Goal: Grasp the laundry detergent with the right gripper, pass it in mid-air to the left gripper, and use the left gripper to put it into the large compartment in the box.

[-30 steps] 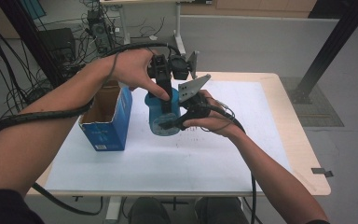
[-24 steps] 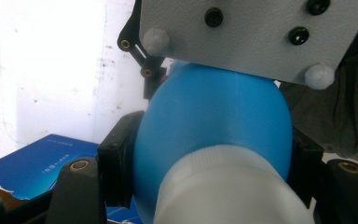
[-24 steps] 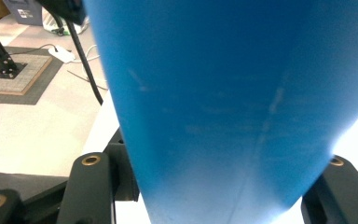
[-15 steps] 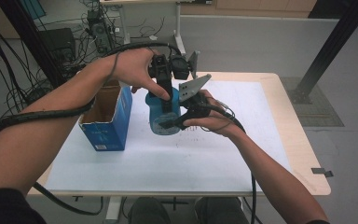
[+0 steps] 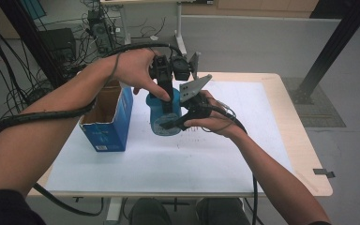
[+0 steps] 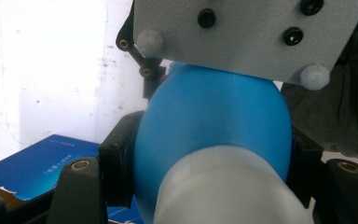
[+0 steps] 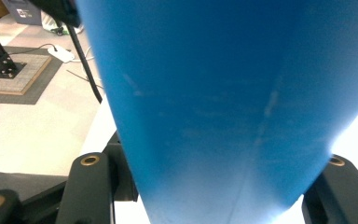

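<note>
High view. Both forearms come in from below and meet over the middle of the table [image 5: 272, 140]. The left hand [image 5: 138, 70] is arched above its work, wrist bent, so that the left gripper [image 5: 166, 101] points straight down. The right hand [image 5: 211, 119] lies palm up and low, and the right gripper [image 5: 178, 119] points level, toward the left gripper. Between them stands the blue bottle [image 5: 161, 117], directly beneath the left gripper and just ahead of the right one. An open blue cardboard box [image 5: 108, 122] stands near the bottle, on the far side from the right gripper (apart from it, not touching). A thick black cable drapes along the left forearm.

Left gripper view. The black jaws stand narrow, pads pressed on either side of the bottle's rounded shoulder. A white ribbed cap [image 6: 228, 186], not made out from above, fills the foreground below the smooth matt blue plastic. The right gripper's grey bolted plate [image 6: 247, 32] sits just beyond the bottle. A corner of the box lies off to one side, its torn edge visible.

Right gripper view. The jaws clamp the bottle's body, which widens away from them. Faint scuffs and a moulding seam mark the blue surface. Grey floor lies beyond the table edge.
</note>
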Available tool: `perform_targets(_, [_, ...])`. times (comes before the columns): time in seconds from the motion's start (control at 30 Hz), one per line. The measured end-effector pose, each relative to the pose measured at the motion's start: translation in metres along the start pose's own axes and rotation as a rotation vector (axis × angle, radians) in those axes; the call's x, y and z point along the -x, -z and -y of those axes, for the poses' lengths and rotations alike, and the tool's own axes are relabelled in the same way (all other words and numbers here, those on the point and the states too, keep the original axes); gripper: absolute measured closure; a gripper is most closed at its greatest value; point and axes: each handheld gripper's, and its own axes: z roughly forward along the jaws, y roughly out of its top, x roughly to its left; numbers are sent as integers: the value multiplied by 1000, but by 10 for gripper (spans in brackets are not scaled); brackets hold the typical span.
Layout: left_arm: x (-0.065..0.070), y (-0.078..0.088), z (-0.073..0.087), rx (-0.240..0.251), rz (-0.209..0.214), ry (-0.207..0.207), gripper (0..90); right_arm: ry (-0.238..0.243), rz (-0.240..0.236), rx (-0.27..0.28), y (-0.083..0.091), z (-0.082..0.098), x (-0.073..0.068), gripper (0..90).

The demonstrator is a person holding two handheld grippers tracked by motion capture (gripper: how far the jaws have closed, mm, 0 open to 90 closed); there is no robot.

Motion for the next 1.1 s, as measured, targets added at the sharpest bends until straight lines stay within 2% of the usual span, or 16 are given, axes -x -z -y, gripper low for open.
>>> perform_targets(1.1, [-1, 0, 0, 15, -7, -5, 365, -11, -9, 13, 1, 3, 3, 407])
